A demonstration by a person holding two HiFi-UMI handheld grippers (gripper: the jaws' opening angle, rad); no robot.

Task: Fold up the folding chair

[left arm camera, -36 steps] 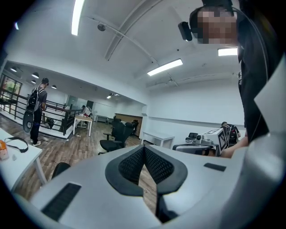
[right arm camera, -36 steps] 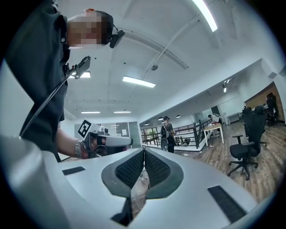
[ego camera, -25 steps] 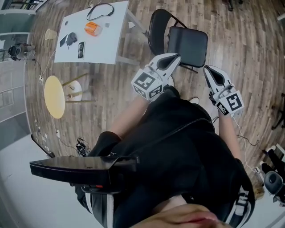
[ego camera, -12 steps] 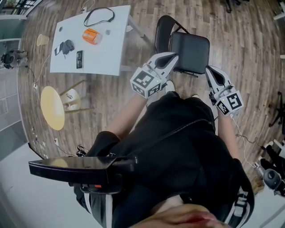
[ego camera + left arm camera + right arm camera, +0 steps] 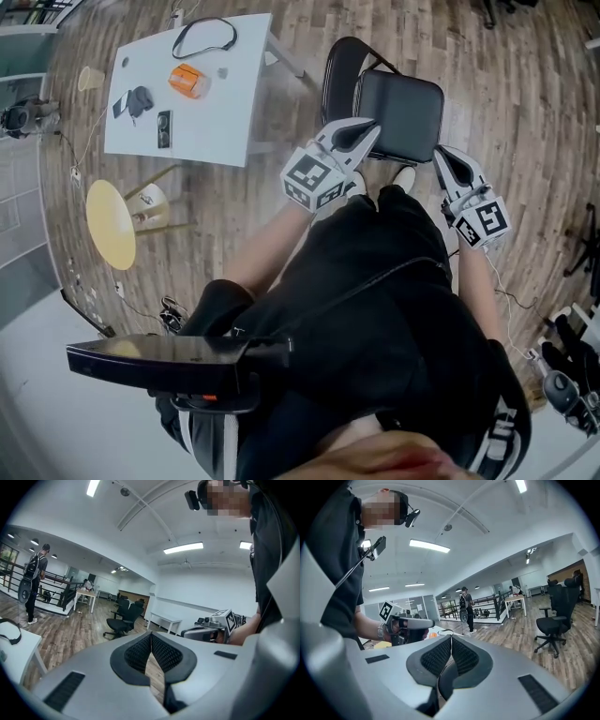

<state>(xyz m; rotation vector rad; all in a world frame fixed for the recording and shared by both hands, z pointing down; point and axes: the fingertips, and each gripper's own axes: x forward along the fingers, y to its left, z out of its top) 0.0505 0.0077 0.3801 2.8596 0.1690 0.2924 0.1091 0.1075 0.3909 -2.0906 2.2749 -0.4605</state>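
The black folding chair (image 5: pixel 398 105) stands unfolded on the wood floor, its seat toward me and its backrest (image 5: pixel 336 75) on the far left side. My left gripper (image 5: pixel 367 127) is shut and empty, its tip just over the seat's near left corner. My right gripper (image 5: pixel 442 156) is also shut and empty, beside the seat's near right corner. In the left gripper view the pads (image 5: pixel 159 651) meet with nothing between them. The right gripper view shows the same, with a dark curved shape (image 5: pixel 444 682) below the pads (image 5: pixel 440 654).
A white table (image 5: pixel 225 103) at the left carries an orange object (image 5: pixel 185 80), a black cable (image 5: pixel 202 36) and small dark items. A yellow round stool (image 5: pixel 111 225) lies nearer me. Office chairs (image 5: pixel 123 618) and a standing person (image 5: pixel 465 604) are far off.
Both grippers have come closer to the chair and a little lower; their tips now sit at the seat's near corners. Both jaws stayed shut.
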